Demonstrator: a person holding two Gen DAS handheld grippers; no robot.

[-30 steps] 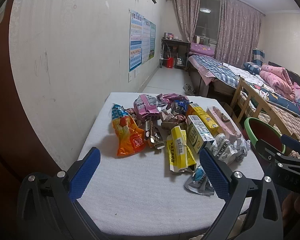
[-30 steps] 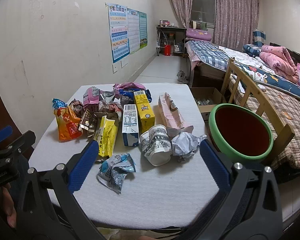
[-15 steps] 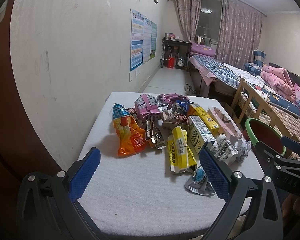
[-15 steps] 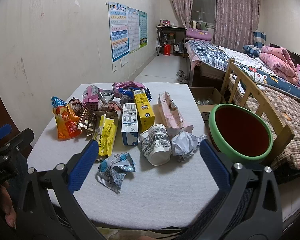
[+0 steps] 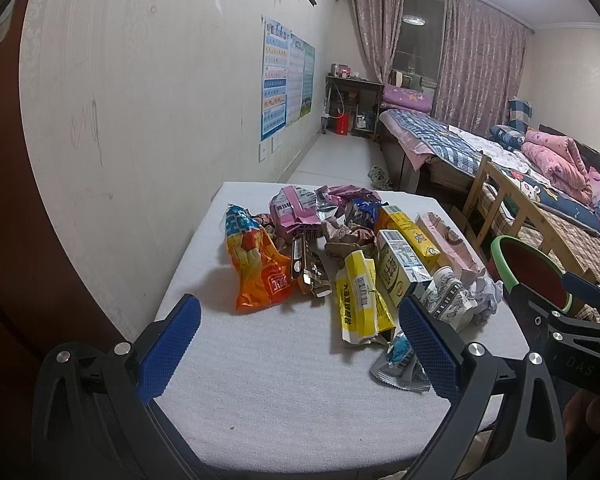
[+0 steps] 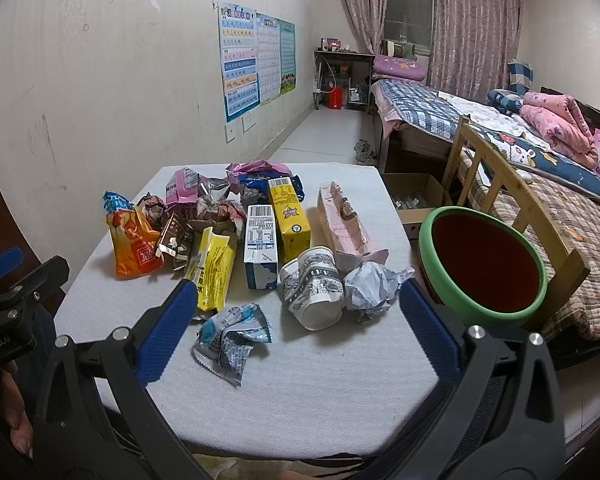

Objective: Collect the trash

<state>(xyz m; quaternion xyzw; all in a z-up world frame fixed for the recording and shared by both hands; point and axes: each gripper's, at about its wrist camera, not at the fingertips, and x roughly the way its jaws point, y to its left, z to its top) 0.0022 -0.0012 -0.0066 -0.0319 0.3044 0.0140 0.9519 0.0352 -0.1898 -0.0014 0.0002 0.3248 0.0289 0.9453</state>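
Observation:
Trash lies in a heap on the white table [image 6: 320, 392]: an orange snack bag [image 6: 134, 242], a yellow wrapper [image 6: 214, 270], a white-blue carton [image 6: 260, 252], a yellow carton [image 6: 288, 216], a pink carton [image 6: 348, 230], a paper cup [image 6: 314, 288], a crumpled paper ball [image 6: 370, 286] and a grey-blue wrapper [image 6: 232, 340]. A green bin with a red inside [image 6: 484, 264] stands at the table's right edge. My right gripper [image 6: 294, 332] is open and empty above the near edge. My left gripper [image 5: 296, 348] is open and empty; the orange bag [image 5: 258, 264] and yellow wrapper [image 5: 358, 304] lie ahead of it.
A wall runs along the table's left side. A wooden chair back [image 6: 512, 196] and a bed with pink bedding [image 6: 556, 124] are to the right. A cardboard box [image 6: 416, 200] sits on the floor beyond the table. The other gripper shows at each view's edge.
Both grippers have drifted only slightly. The trash and the bin have not moved.

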